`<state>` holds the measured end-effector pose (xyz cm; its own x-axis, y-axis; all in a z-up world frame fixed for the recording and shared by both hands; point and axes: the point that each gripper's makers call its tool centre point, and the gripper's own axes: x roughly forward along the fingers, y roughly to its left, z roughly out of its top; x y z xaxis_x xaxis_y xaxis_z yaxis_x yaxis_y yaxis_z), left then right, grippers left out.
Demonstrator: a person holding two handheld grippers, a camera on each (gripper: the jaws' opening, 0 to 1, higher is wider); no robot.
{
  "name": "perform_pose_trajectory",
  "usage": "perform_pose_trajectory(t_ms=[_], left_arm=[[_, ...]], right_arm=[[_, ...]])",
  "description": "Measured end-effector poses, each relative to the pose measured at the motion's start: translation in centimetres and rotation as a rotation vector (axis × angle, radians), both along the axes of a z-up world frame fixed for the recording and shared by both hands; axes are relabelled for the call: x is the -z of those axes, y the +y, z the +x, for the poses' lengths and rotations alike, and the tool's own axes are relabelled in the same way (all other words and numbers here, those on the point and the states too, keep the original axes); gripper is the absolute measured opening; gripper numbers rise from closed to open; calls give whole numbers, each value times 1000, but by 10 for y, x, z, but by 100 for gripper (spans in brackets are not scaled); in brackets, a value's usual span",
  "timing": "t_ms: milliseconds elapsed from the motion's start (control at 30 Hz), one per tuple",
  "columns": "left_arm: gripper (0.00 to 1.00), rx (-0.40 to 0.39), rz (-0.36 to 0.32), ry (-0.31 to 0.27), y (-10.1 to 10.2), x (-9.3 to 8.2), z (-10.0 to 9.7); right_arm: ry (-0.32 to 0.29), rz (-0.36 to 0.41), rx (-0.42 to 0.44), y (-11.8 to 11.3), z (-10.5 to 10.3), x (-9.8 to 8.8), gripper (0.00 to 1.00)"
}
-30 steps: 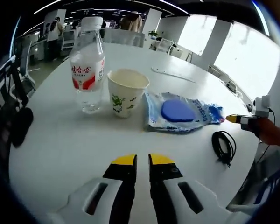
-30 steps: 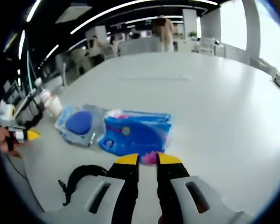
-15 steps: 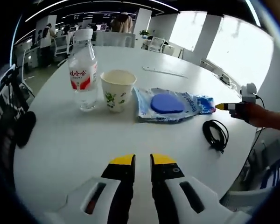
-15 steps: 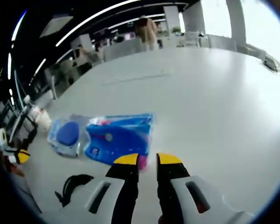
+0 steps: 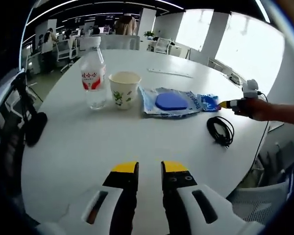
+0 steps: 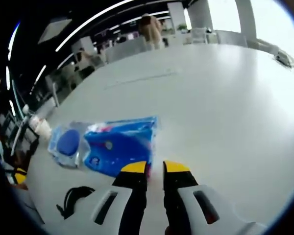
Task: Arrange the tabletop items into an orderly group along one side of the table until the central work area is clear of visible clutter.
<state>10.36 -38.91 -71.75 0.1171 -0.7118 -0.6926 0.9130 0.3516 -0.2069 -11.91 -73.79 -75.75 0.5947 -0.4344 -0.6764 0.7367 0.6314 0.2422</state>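
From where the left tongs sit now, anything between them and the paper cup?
Nothing visible. Bare table lies between the left tongs and the cup. The bottle stands just beside the cup, the blue pouch on its other side, both off the line.

1. A clear plastic water bottle [image 5: 94,73] with a white cap and a red-and-white label stands upright on the white desk [image 5: 112,142], at about 11 o'clock in the left gripper view.
2. A white paper cup [image 5: 124,89] with a green print stands upright and open-mouthed just beside the bottle, toward 3 o'clock from it.
3. A clear, blue-printed bag holding a round blue disc [image 5: 172,101] lies flat beside the cup.
4. A blue packet [image 6: 118,146] with a pink edge lies flat against that bag in the right gripper view.
5. A coiled black cable [image 5: 221,130] lies at 3 o'clock, near the desk's edge.
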Motion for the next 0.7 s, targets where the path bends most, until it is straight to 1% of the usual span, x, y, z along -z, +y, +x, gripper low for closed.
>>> perform_pose_trajectory(t_ms=[100,233,367,567,633,700], left_arm=[[15,-30,7,12,10,3,2],[15,-51,11,19,18,3,3],[15,-57,11,21,19,2,3],[15,-63,-1,23,13,-2,2],[15,-58,-5,23,10,-4,1],[16,-54,-7,24,8,-4,1]], right_arm=[[-4,-11,-2,-1,0,-4,1],[-7,-13,0,-2,-5,-5,1],[-6,-12,10,-2,-11,-5,1],[-10,-7,29,-6,-20,-4,1],[-19,5,36,-6,-21,-4,2],[-49,25,39,-3,-19,-5,7]])
